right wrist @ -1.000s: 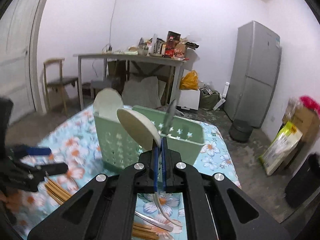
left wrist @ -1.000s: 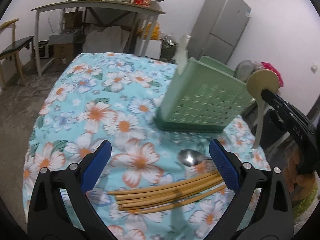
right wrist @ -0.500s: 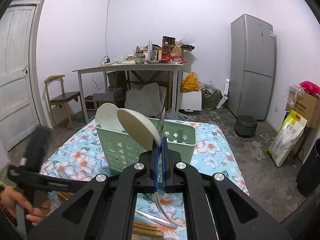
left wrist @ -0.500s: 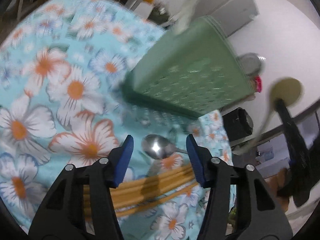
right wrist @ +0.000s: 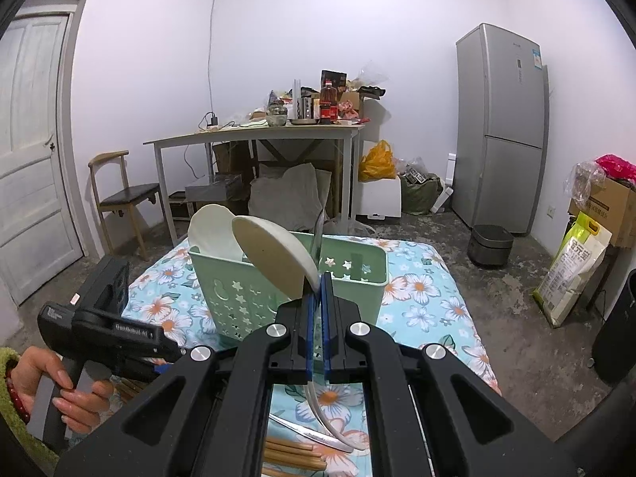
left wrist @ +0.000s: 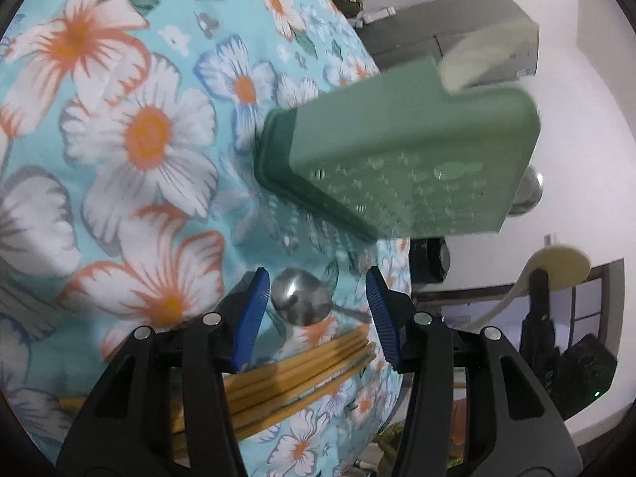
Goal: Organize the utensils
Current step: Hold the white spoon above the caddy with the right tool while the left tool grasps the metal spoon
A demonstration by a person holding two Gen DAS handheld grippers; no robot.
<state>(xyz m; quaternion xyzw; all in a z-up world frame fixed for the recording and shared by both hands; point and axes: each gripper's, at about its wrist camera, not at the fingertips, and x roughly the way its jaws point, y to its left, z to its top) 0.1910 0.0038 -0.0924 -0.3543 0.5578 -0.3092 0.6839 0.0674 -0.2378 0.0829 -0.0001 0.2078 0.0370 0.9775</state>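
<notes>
The left gripper (left wrist: 314, 314) stood half open around the metal spoon (left wrist: 302, 297) lying near the chopsticks (left wrist: 302, 373); it risked snagging them. The right gripper (right wrist: 317, 298) pinched a cream ladle (right wrist: 274, 260) beside the basket (right wrist: 349, 274)

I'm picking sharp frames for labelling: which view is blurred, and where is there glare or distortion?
Left wrist view: motion blur smears the green basket and flowered cloth; a bright glint sits on the metal spoon; the fisheye bends the table edge. Right wrist view: sharp, evenly lit, walls and door curve near the rim.
</notes>
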